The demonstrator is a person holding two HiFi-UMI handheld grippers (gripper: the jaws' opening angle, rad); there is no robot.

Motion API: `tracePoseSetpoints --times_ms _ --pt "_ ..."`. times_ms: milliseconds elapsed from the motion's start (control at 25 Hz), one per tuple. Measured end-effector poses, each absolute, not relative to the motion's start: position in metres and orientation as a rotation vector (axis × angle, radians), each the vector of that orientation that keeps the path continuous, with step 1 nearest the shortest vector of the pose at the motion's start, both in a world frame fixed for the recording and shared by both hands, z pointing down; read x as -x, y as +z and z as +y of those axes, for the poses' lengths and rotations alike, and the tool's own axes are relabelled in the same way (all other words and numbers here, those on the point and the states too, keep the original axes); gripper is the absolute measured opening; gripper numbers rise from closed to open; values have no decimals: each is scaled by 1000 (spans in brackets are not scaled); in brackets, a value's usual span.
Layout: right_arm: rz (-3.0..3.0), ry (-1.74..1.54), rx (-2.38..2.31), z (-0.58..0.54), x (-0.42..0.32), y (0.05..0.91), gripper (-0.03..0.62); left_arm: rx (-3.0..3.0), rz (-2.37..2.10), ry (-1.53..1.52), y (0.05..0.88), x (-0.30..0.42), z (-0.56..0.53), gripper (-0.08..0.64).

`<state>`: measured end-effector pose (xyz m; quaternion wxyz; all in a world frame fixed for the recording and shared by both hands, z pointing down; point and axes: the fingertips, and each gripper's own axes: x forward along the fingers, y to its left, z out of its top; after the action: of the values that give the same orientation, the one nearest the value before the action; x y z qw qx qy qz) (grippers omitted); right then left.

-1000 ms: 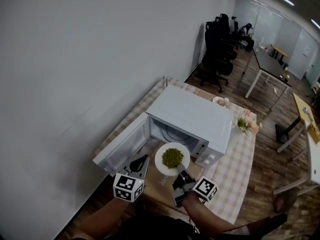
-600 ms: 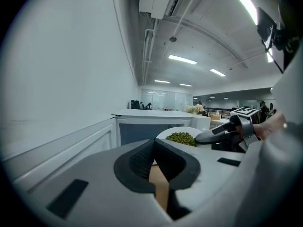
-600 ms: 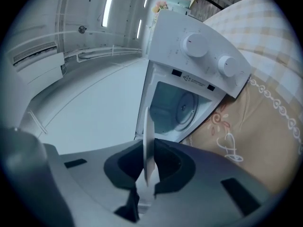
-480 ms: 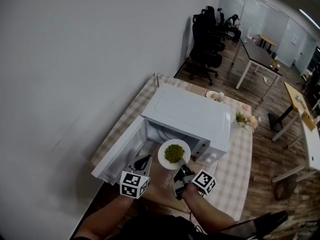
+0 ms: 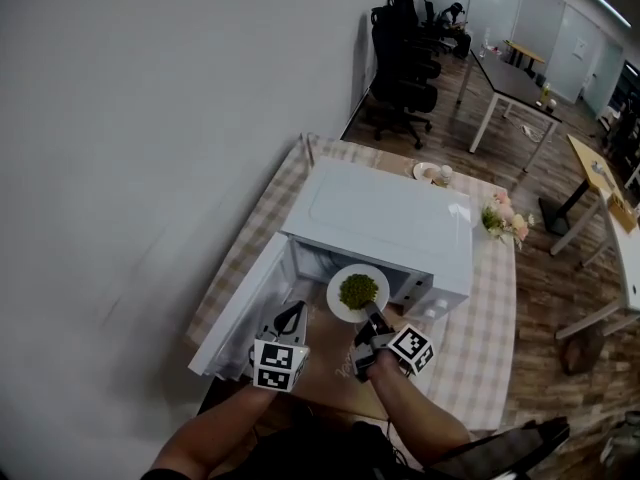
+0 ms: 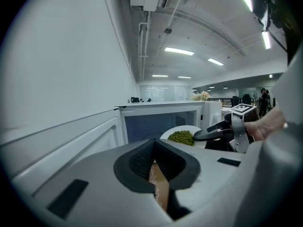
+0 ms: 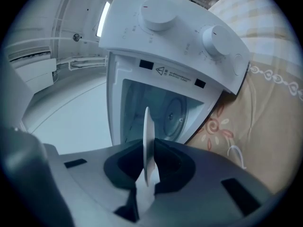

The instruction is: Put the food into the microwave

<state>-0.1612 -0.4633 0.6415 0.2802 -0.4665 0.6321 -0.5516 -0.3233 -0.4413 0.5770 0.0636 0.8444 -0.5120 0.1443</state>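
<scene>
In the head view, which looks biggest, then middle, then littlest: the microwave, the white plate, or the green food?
Largest to smallest:
1. microwave, by far
2. white plate
3. green food, a small pile that sits inside the plate's rim
No ties here.

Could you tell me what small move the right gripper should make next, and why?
Probably ease the right gripper forward, keeping the plate level: it clamps the plate's rim, the green food sits just before the open microwave, and the door stands swung aside.
</scene>
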Motion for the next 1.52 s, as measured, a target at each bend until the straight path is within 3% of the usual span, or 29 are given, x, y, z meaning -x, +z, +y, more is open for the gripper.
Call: tracePoseSetpoints --times_ms 1520 --pt "1267 -1506 1552 -523 151 717 52 -2662 -1060 519 605 285 -475 8"
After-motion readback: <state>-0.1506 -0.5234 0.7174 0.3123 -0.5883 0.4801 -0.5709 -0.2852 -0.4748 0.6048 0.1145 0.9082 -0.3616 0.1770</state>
